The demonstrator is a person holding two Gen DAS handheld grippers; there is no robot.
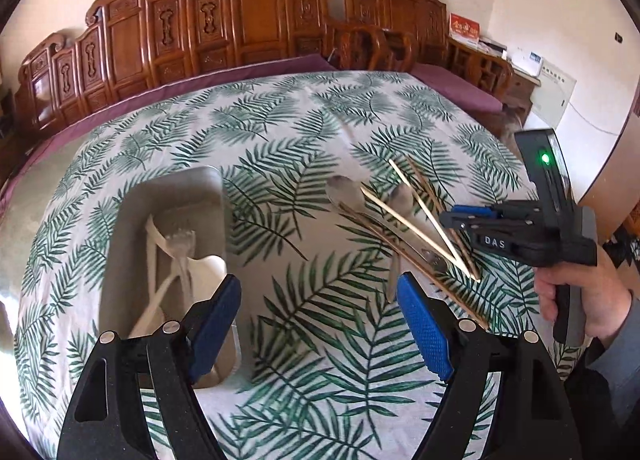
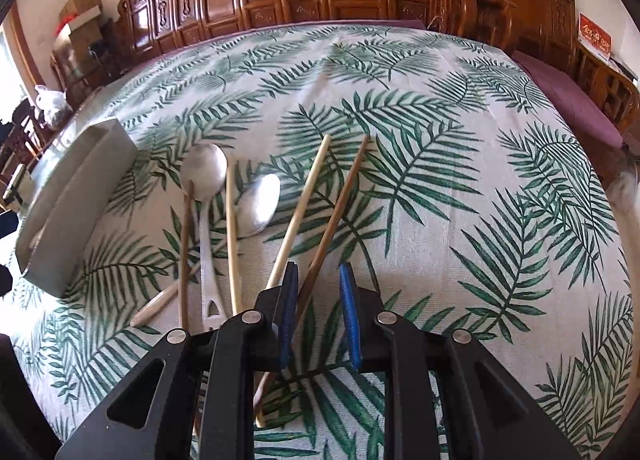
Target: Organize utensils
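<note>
1. The right tongs point(image 2: 316, 316) stand narrow astride a brown chopstick point(image 2: 340, 204) in the pile right of the tray point(image 2: 72, 196); I cannot tell whether the pads pinch it.
2. A pale chopstick point(image 2: 300, 212) lies just beside it, so both may lift, or one may slip.
3. The left tongs point(image 1: 320, 324) hang wide and empty beside the tray, near enough to knock it along the desk point(image 1: 280, 132).

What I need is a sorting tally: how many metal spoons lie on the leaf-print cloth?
2. The left spoon lies nearest the tray; the right spoon is beside it. Chopsticks cross the pile, so another could be hidden.
</note>
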